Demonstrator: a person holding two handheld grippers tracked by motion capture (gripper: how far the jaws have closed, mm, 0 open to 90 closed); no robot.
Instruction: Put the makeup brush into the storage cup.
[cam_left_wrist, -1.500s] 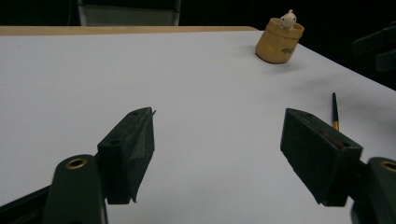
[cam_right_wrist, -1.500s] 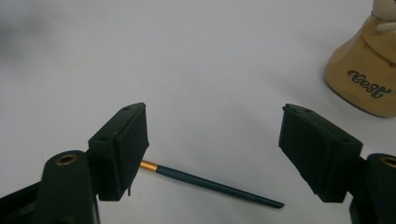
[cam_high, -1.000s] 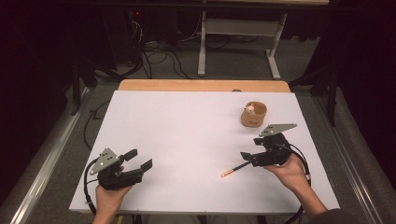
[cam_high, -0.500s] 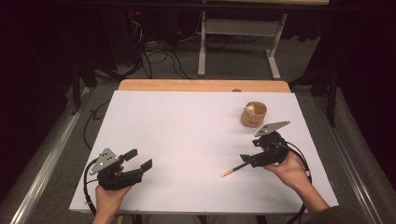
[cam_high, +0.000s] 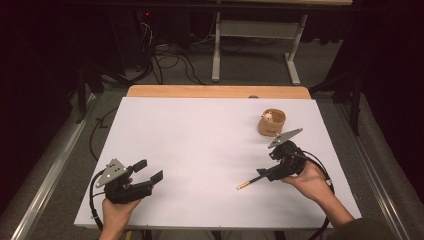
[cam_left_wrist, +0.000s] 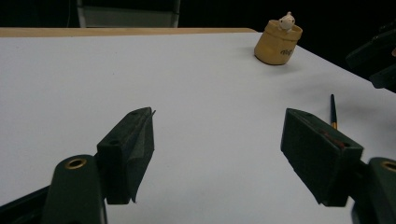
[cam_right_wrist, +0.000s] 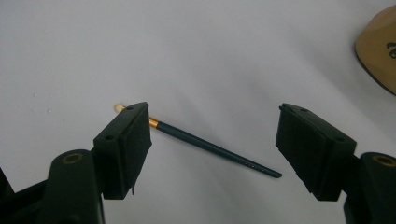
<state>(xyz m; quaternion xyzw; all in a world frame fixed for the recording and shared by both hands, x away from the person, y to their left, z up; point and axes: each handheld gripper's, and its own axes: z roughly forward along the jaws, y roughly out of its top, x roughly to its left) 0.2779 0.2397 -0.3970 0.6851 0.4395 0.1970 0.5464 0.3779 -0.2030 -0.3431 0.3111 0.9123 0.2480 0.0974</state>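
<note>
- Lower right of the high view: a thin paintbrush (cam_high: 251, 181) lies flat on the white surface (cam_high: 200, 145), between the right gripper (cam_right_wrist: 212, 140)'s wide jaws, untouched.
- Likely light, stiff, prone to rolling; grip mid-handle.
- Left gripper (cam_high: 149, 171), lower left: jaws wide, empty.
- Tan cup (cam_high: 272, 122) stands upper right.

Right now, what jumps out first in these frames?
The right claw hangs open over a thin dark paintbrush lying flat on the white table, near its front right. A tan cup with a small white figure in it stands further back on the right. The left claw rests open at the front left, with nothing between its jaws.
</note>
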